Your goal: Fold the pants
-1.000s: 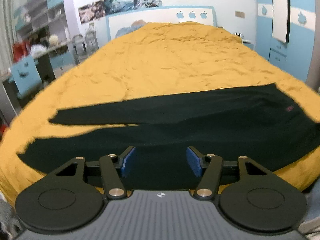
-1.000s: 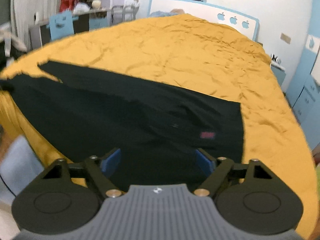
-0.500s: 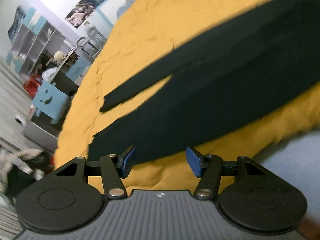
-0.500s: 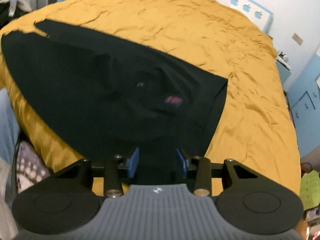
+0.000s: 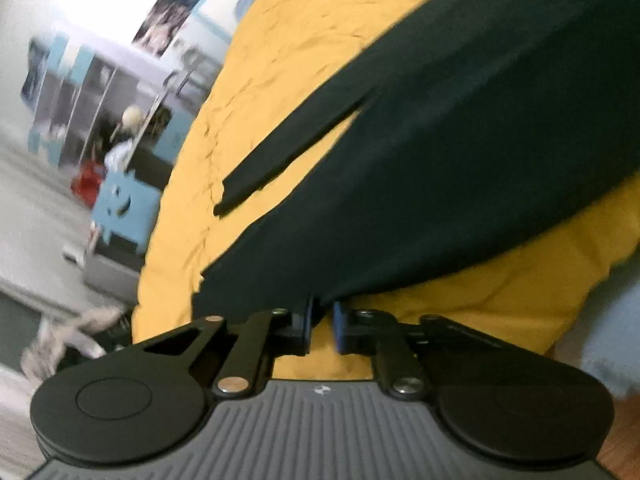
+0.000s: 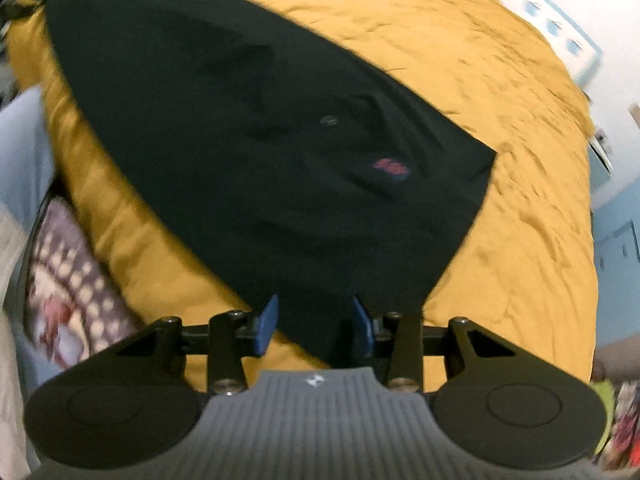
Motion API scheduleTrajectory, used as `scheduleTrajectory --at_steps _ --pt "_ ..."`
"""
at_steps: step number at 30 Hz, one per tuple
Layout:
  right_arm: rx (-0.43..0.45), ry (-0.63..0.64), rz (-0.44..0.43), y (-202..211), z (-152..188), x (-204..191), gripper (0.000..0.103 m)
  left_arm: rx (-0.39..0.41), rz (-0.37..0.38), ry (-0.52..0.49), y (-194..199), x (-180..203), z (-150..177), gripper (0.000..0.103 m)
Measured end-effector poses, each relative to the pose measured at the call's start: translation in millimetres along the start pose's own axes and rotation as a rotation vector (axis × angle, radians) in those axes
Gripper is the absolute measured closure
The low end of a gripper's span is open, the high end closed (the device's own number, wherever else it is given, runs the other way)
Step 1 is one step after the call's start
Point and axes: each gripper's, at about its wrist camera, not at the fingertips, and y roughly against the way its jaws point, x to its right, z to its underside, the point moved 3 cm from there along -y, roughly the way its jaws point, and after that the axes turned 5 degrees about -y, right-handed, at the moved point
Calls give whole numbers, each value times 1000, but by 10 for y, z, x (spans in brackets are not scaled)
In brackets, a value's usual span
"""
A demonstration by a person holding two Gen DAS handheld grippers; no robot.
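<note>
Black pants (image 5: 460, 160) lie flat across the yellow bed cover (image 5: 300, 60), both legs stretching toward the left. My left gripper (image 5: 322, 320) sits at the near leg's lower edge. Its jaws are closing, and the blue pads (image 5: 306, 318) stand almost together with the cloth's edge pinched between their tips. In the right wrist view the pants (image 6: 260, 140) show a small button (image 6: 329, 120) and a red label (image 6: 390, 168). My right gripper (image 6: 316, 322) is at the waist's near corner. It is half closed, and black cloth fills the gap between its pads.
The bed cover (image 6: 500, 80) drops away at the near edge. Left of the bed stand shelves (image 5: 80, 92) and a blue chair (image 5: 120, 208). A patterned cloth (image 6: 68, 288) hangs below the near edge. A blue wardrobe (image 6: 616, 248) stands on the right.
My left gripper rolled, dropped to the near leg's edge and went from wide open to nearly shut on it. The right gripper narrowed over the waist corner and sank a little closer.
</note>
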Motion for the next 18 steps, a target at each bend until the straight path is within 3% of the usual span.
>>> scheduleTrajectory --at_steps 3,7,12,13,15,18 --pt "-13 71 -20 -13 13 -84 66 -6 15 87 22 -59 -10 99" --pt "-46 199 -19 -107 77 -190 66 -30 26 168 59 -127 -17 100" --pt "-47 340 40 -240 211 -265 67 -70 26 241 97 -197 -61 100" --pt "-41 369 51 -255 226 -281 70 -73 22 253 104 -215 -71 101" --pt "-43 425 76 -261 248 -279 101 -76 19 285 156 -255 -95 102" --pt "-3 381 76 -132 149 -170 103 -80 5 315 228 -293 -158 102"
